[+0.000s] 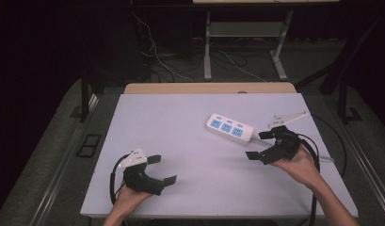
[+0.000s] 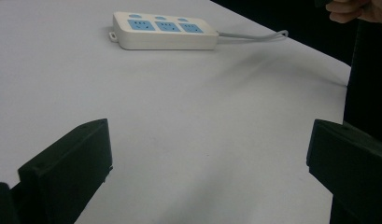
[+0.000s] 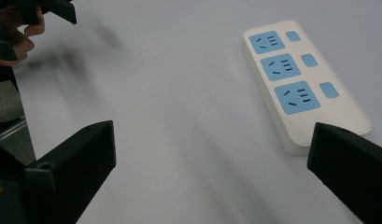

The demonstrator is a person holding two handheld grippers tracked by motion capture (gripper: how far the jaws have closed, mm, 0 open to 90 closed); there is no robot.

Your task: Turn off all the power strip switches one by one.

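- While both hands sit low over the pale grey-white flat surface point(image 1: 190, 141), the white plastic power strip with three blue sockets point(image 1: 230, 128) lies right of centre toward the far edge, flat on its back, sockets facing up.
- Its thin pale cable point(image 2: 254, 35) runs off one end toward the right edge of the surface, easiest to spot in the left gripper view.
- Left black claw point(image 1: 164, 169) is near the front-left corner, held by the person's left hand point(image 1: 131, 197). Jaws are spread wide apart with nothing between them, just bare surface. It's well apart from the strip.
- In the left gripper view, the strip point(image 2: 163, 30) sits far ahead, with the other hand's fingers point(image 2: 354, 11) poking in at the top right corner.
- Right black claw point(image 1: 260, 145) is just beside the strip's near-right end, held by the person's right hand point(image 1: 300, 167). Jaws are also wide apart and gripping nothing.
- From the right gripper view, the strip point(image 3: 305, 84) lies ahead and to the right, its near end close to the right-hand jaw; can't tell if they're actually touching. Each blue socket has a small blue switch next to it.
- Past the surface's far edge there's a strip of light wood table edge point(image 1: 209, 88), then a dark floor with loose tangled cables point(image 1: 157, 56) and white metal desk legs point(image 1: 207, 47).
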